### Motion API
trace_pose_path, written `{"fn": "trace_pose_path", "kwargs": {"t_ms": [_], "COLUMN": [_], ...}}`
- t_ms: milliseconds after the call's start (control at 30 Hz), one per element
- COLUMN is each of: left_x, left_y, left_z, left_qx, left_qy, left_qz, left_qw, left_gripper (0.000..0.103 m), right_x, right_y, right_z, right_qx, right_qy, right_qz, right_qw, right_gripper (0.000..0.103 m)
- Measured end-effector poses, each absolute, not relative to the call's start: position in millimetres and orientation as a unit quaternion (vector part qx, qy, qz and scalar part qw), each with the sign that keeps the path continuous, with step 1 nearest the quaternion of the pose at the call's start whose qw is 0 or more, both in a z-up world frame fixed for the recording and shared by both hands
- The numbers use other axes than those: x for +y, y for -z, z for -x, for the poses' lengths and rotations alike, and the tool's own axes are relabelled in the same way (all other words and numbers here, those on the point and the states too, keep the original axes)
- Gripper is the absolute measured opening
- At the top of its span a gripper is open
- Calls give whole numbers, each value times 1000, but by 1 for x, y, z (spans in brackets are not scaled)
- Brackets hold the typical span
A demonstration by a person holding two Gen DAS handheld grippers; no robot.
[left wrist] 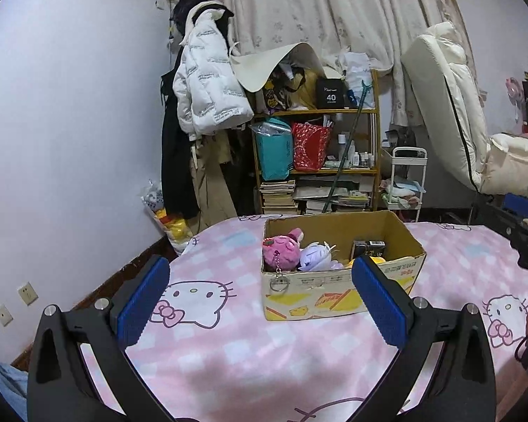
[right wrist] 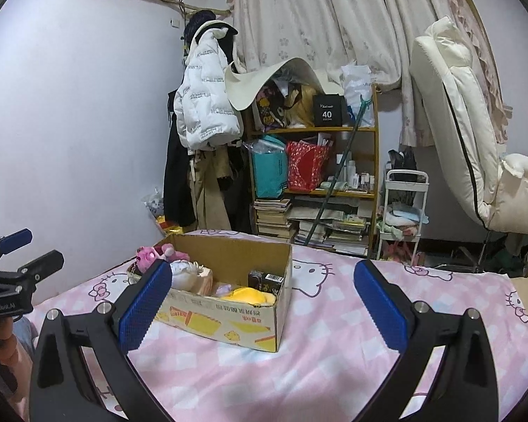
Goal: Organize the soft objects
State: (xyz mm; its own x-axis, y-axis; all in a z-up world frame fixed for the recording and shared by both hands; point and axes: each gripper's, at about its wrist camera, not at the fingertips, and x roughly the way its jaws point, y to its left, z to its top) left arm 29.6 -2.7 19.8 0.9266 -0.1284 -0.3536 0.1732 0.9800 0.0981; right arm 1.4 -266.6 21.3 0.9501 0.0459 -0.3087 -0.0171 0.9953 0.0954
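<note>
Right gripper (right wrist: 262,295) wide open over the bed (right wrist: 316,369), cardboard box (right wrist: 228,316) of plush toys (right wrist: 248,295) at 10 o'clock, bookshelf (right wrist: 313,183) at 12.

Pink checked bedsheet (left wrist: 228,351); brown box (left wrist: 338,299), yellow prints.

A bed (left wrist: 228,351) has a pink cat sheet on it. One cardboard box (left wrist: 338,290) sits right on the sheet.

Both grippers match — the left gripper (left wrist: 260,302) and right gripper (right wrist: 264,302) have black angular arms, silver round screws behind ribbed blue fingertip pads (left wrist: 144,302) — and white lettering marks the left gripper's body.
</note>
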Motion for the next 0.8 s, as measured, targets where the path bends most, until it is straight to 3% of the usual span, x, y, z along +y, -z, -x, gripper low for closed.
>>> {"fn": "trace_pose_path", "kwargs": {"t_ms": [800], "left_x": [-7], "left_y": [-15], "left_z": [-35], "left_qx": [178], "left_qy": [69], "left_qz": [-77], "left_qw": [979], "left_gripper": [102], "right_x": [-262], "right_y": [-13], "right_z": [-8], "right_qx": [160], "right_qy": [-11], "right_qz": [-46], "right_qw": [986], "right_gripper": [103]}}
